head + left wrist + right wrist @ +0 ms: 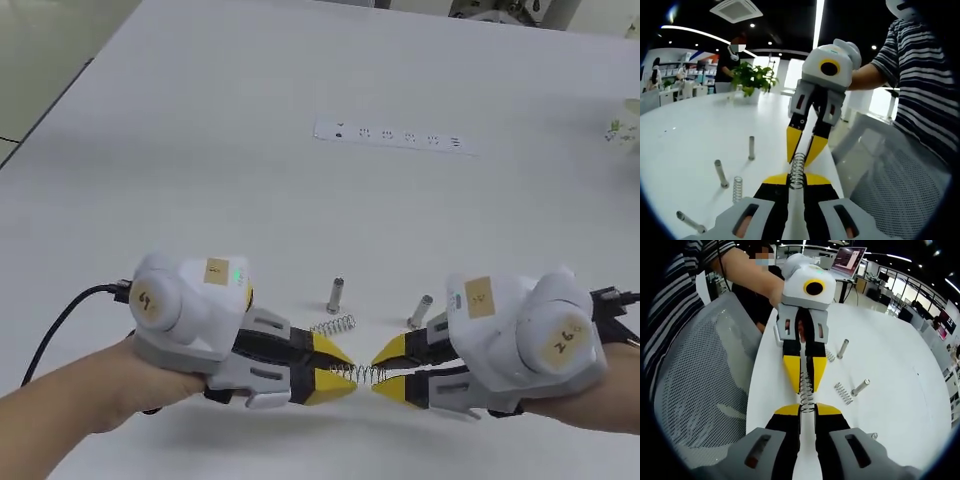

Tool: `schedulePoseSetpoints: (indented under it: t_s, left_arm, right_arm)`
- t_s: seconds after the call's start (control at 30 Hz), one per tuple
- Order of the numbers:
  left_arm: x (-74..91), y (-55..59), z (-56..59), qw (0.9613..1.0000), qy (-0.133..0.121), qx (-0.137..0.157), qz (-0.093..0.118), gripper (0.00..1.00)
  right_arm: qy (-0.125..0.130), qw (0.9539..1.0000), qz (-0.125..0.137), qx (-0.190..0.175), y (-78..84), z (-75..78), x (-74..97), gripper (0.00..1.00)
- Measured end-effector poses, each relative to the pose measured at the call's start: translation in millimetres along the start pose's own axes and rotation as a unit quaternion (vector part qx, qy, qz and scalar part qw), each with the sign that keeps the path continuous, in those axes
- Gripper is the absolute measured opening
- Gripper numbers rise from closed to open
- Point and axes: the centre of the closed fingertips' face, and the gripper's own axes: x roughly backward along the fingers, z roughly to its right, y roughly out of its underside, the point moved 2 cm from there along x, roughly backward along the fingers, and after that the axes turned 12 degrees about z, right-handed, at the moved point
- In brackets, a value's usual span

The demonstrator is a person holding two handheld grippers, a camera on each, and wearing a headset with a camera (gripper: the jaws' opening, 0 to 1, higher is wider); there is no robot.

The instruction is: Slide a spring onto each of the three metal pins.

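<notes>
Your headset looks down on the worktop (300,80) from close above, your gripper views face each other, sharing the spring (797,170) mid-frame

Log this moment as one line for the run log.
left gripper: shut on spring | right gripper: shut on its other end | pins: bare, on table | loose spring: beside pins

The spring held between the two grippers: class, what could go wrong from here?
1. The left gripper and the right gripper each pinch one end of the spring in mid-air. Pulling apart could stretch it, and it may flick away if one side lets go.
2. An upright pin stands loose on the table just beyond the jaws, so a nudge could topple it.
</notes>
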Motion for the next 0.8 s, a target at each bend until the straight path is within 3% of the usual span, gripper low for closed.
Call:
schedulePoseSetpoints:
  t_s: [0.37,0.8]
  left_arm:
    - [1.1,4.6,1.7,1.0000,0.002,-0.005,-0.008,0.02]
    - [-0.4,3.5,2.7,0.9999,-0.001,-0.012,-0.009,0.02]
  right_arm:
    - [-0.011,0.9997,0.019,-0.001,-15.4,-1.8,2.9,0.07]
    - [-0.010,0.9974,0.066,-0.025,-40.2,-1.2,0.5,0.07]
